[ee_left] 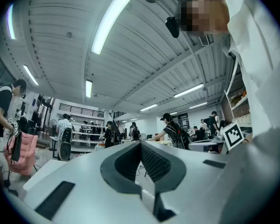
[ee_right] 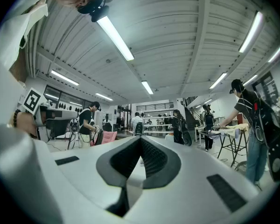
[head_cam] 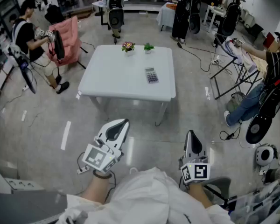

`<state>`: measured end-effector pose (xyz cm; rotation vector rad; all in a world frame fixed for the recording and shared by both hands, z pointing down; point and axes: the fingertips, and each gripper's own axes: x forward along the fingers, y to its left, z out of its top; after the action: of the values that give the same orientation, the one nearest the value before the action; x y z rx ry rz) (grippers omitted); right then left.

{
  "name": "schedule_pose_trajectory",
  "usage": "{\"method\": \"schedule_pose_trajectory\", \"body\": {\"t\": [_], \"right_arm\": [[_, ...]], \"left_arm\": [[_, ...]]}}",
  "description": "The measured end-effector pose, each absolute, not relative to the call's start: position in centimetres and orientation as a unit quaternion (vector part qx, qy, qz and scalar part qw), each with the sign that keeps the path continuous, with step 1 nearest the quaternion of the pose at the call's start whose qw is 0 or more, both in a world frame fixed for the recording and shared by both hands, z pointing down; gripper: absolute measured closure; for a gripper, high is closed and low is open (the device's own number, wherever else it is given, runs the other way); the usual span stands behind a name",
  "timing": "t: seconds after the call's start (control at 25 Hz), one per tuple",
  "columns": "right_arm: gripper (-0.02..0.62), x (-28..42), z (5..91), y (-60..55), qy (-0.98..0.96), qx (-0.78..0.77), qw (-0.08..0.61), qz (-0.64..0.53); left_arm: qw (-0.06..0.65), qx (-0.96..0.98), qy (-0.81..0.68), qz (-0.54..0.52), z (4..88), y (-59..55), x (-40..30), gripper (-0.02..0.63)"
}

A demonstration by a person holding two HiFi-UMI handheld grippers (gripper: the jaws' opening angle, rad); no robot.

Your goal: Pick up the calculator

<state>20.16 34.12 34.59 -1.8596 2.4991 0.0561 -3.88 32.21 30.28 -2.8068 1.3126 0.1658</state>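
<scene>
Only the head view shows you the calculator: it lies flat on the white table, on the right half, nearer to the front edge, at about 1 o'clock from your left gripper and 11 o'clock from your right gripper. It is a small grey oblong with rows of dark keys facing up, and its long side runs away from you. Both gripper views look level across the room and show ceiling lamps and standing people, but not the tabletop. They do show the jaws well: on the left gripper the two dark pads meet with nothing between them, and the right gripper is also fully closed and holds nothing. Two little potted plants stand at the far edge, at 11 o'clock from the calculator and well apart from it. A strip of floor and the table's front edge lie between your grippers and the calculator. A pink chair stands at 10 o'clock from the table.
</scene>
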Motion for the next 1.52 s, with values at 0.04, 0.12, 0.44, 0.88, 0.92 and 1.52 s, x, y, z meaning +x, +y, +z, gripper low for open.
{"method": "schedule_pose_trajectory", "body": {"t": [0.04,0.12,0.44,0.88,0.92,1.52], "right_arm": [[0.578,20.2,34.6,34.1,0.802,-0.596,0.012,0.019],[0.578,20.2,34.6,34.2,0.803,-0.596,0.012,0.019],[0.578,20.0,34.5,34.0,0.801,-0.598,0.018,0.009],[0.209,18.0,34.8,33.0,0.819,-0.573,0.006,0.005],[0.158,17.9,34.9,32.8,0.819,-0.574,0.001,0.007],[0.026,14.2,36.2,31.4,0.816,-0.576,-0.045,-0.010]], "left_arm": [[0.020,-0.904,0.423,0.053,30.3,32.3,-3.9,0.589],[0.021,-0.904,0.423,0.054,30.3,32.3,-3.8,0.589],[0.015,-0.905,0.422,0.058,30.2,32.4,-4.0,0.589],[0.008,-0.903,0.425,0.059,30.8,32.1,-4.9,0.589],[0.008,-0.903,0.426,0.060,30.9,32.1,-5.1,0.589],[-0.008,-0.900,0.430,0.069,32.0,31.9,-9.2,0.589]]}}
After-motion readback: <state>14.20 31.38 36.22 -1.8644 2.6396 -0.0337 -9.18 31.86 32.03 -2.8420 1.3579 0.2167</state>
